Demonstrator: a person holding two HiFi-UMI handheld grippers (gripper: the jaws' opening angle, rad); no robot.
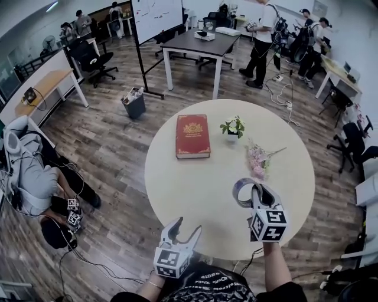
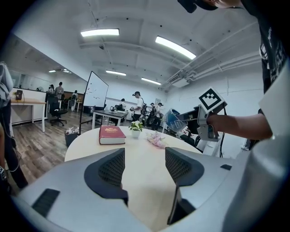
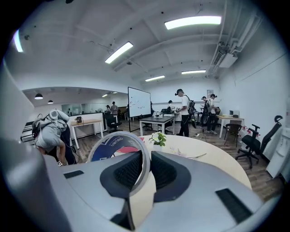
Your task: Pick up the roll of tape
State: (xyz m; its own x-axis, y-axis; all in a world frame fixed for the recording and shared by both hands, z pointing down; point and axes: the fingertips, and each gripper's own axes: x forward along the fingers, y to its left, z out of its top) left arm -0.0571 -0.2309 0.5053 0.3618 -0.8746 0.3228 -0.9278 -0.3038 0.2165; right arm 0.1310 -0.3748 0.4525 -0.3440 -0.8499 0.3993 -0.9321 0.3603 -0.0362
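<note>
My right gripper [image 1: 253, 190] is shut on the roll of tape [image 1: 240, 193] and holds it in the air over the right front of the round white table [image 1: 195, 183]. In the right gripper view the roll [image 3: 118, 147] stands on edge with its wall pinched between the two dark pads [image 3: 165, 171], its blue and red printed side facing left. The left gripper [image 1: 188, 229] hovers at the table's front edge, open, with nothing between its jaws. The left gripper view shows its own jaws [image 2: 145, 170] wide apart and, to the right, the lifted roll [image 2: 174, 120].
On the table lie a red book [image 1: 192, 136], a small potted plant [image 1: 233, 126] and a bunch of pink flowers [image 1: 258, 160]. Around it are desks, office chairs, a whiteboard [image 1: 156, 16], a bin [image 1: 134, 103] and several people, one bent over at the left [image 1: 26, 171].
</note>
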